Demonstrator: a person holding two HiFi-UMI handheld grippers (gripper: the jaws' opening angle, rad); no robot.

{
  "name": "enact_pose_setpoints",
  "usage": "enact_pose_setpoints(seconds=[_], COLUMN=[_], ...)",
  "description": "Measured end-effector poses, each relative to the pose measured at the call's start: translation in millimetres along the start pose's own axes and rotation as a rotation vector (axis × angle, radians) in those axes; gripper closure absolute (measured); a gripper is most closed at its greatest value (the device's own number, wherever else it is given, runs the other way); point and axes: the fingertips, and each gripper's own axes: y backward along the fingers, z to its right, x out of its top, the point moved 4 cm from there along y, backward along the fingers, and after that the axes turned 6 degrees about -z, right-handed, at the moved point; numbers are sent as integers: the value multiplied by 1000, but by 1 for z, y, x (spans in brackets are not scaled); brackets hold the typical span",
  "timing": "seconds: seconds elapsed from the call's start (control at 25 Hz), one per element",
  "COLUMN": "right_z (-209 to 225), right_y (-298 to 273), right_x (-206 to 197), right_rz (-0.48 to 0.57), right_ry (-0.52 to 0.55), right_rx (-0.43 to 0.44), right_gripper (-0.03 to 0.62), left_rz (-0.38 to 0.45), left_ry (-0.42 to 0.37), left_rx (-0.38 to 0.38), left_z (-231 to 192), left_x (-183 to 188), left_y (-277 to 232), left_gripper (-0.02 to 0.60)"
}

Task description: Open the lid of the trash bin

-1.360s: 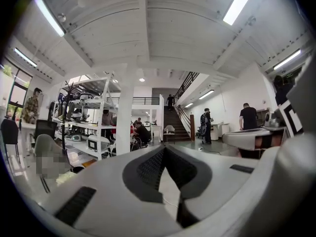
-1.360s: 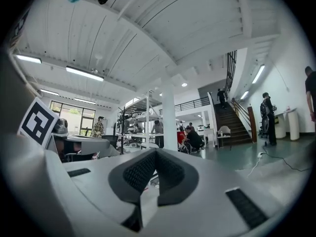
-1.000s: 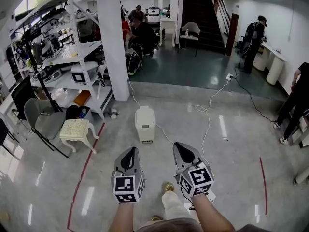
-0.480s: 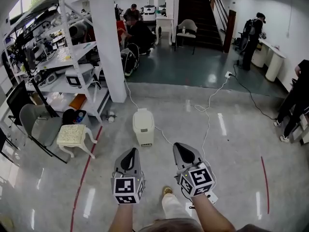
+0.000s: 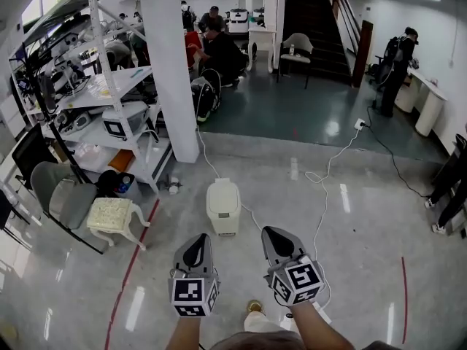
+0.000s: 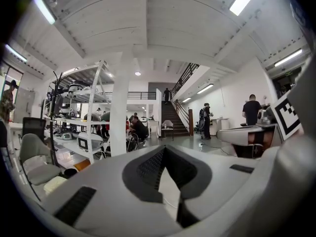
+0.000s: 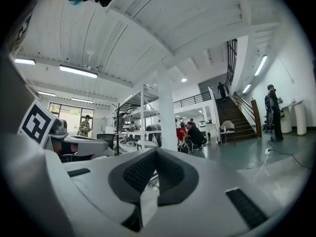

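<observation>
Both forearms reach straight forward from the lower edge of the head view, side by side and level, each hand hidden behind its marker cube. The left gripper (image 5: 198, 238) points ahead, and the right gripper (image 5: 271, 233) beside it leans slightly inward. Both are smooth grey plastic shells tapering to a narrow nose. In the left gripper view the dark, finely ribbed pads (image 6: 148, 169) meet at the tip, and only floor shows through the slit beneath them, so this tong is clenched on nothing. The right gripper view shows the same: its black textured pads (image 7: 138, 172) touch at the tip with nothing between them. The bin (image 5: 223, 206) is a small white plastic box with rounded corners and a domed lid, which lies down flat. It stands on the pale, glossy floor (image 5: 365, 254), ahead of the two noses and well apart from them, nearer the floor's far edge where a darker green surface begins. A thin white cable (image 5: 252, 211) runs past its right side. To its left stands a cream stool (image 5: 113, 214) with a patterned top and curved legs.
</observation>
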Motion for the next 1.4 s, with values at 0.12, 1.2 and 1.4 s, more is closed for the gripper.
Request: enact_pose_setpoints(seconds=[0.12, 1.2, 1.4], right_z=[21, 116, 129], right_y=[-27, -250, -290], right_x=[4, 29, 35], right_rz=[-4, -22, -32], right_ry=[9, 10, 2], right_rx=[24, 88, 66], right_gripper=[559, 559, 559], left_rz=[-5, -1, -14], left_ry=[6, 22, 16], left_rx=[15, 52, 24], left_z=[-6, -117, -138], left_x=[3, 37, 41], left_y=[-34, -257, -293], left_gripper=[589, 589, 589])
